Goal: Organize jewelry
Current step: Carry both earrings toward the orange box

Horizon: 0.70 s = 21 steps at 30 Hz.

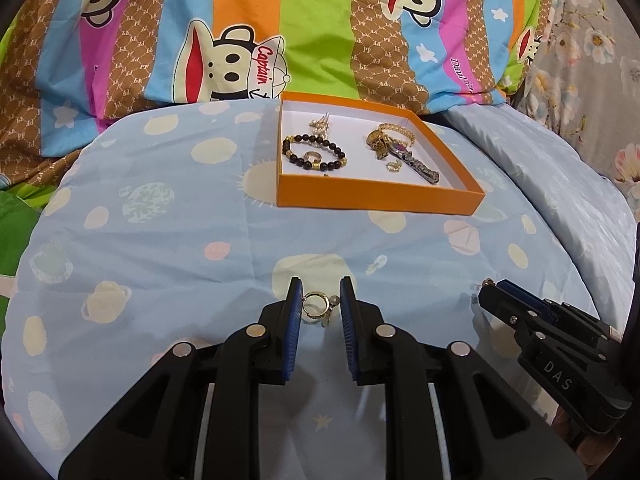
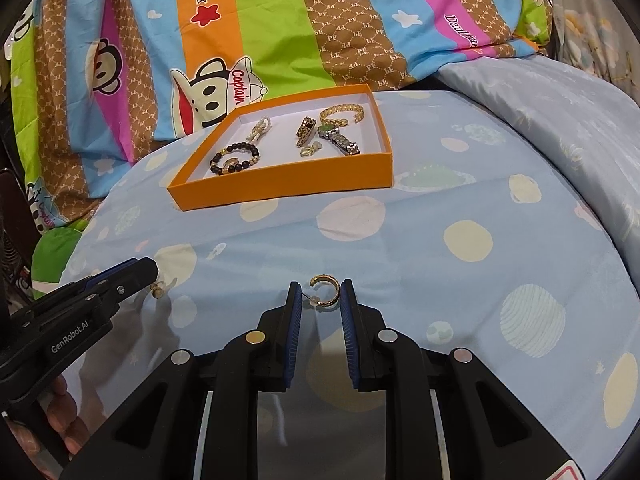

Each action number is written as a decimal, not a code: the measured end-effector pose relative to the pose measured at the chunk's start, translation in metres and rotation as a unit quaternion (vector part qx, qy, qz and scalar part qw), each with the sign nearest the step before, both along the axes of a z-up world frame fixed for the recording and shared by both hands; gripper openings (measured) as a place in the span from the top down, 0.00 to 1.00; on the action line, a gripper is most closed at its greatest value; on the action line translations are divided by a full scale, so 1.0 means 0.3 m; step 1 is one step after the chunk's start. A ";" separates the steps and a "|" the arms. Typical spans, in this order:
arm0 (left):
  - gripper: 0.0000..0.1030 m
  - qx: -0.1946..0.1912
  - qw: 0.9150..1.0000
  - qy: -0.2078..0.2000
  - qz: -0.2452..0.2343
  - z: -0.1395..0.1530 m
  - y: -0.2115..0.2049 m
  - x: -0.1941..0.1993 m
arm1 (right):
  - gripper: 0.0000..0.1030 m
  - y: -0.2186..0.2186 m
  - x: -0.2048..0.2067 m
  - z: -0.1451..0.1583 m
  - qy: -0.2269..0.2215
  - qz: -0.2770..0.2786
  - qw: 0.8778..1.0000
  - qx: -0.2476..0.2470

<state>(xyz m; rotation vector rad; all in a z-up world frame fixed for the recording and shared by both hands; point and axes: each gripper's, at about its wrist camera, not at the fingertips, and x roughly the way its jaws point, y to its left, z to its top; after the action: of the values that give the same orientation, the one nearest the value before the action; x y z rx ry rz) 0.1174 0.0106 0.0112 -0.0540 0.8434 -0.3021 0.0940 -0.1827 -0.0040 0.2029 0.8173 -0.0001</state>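
Note:
My left gripper is shut on a gold ring-shaped earring with a pearl, just above the pale blue bedding. My right gripper is shut on a gold open-hoop earring, its post against the left pad. Each gripper shows in the other's view: the right gripper at the right edge, the left gripper at the left edge with a small bead poking from its tip. Farther away lies an orange box holding a black bead bracelet, a gold watch, a silver watch and a pearl piece.
A pale blue quilt with cream dots covers the bed. A striped cartoon-monkey blanket rises behind the box. A floral cloth lies at the far right. A person's hand holds the left gripper's handle.

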 end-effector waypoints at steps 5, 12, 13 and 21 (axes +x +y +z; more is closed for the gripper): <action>0.82 0.006 1.000 -0.016 -0.002 0.036 -0.019 0.027 | 0.82 -0.009 0.028 0.025 -0.011 0.000 1.000 -0.005; 0.82 0.013 0.999 -0.040 -0.004 0.081 -0.055 0.093 | 0.82 -0.022 0.093 0.068 -0.029 0.006 1.000 -0.011; 0.82 0.014 0.999 -0.043 -0.004 0.087 -0.061 0.102 | 0.82 -0.026 0.102 0.076 -0.032 0.006 0.999 -0.012; 0.82 0.020 0.997 -0.070 -0.010 0.135 -0.111 0.189 | 0.82 -0.059 0.199 0.143 -0.059 0.005 0.998 -0.012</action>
<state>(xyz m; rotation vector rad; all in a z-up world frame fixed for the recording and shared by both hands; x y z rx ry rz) 0.1741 -0.0226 0.0517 0.0131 0.7115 -0.3036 0.1537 -0.2004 0.0389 0.1752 0.6994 0.0123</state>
